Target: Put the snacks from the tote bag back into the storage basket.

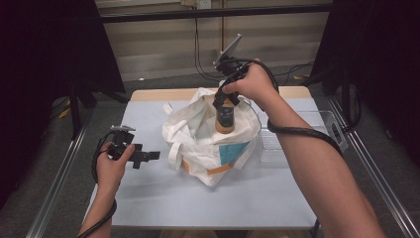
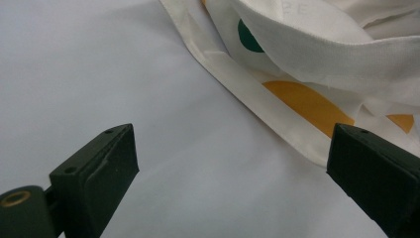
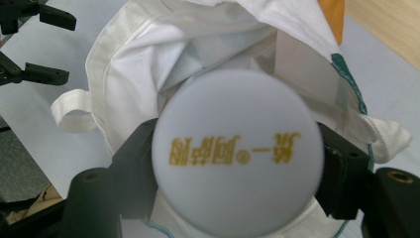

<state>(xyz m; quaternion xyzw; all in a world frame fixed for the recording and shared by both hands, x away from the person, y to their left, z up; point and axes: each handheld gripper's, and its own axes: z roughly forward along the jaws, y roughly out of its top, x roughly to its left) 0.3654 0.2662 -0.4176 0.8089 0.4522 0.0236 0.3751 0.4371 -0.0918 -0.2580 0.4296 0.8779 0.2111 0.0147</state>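
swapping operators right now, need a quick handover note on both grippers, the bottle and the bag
Right gripper: shut on the bottle, gripping it at its white cap, upright above the open mouth of the tote bag.
Left gripper: open, holding nothing, low over the table beside the bag's strap.
Clear tray sits to the bag's right.
Done: bottle gripped.
Left: probably lower it in, then release.
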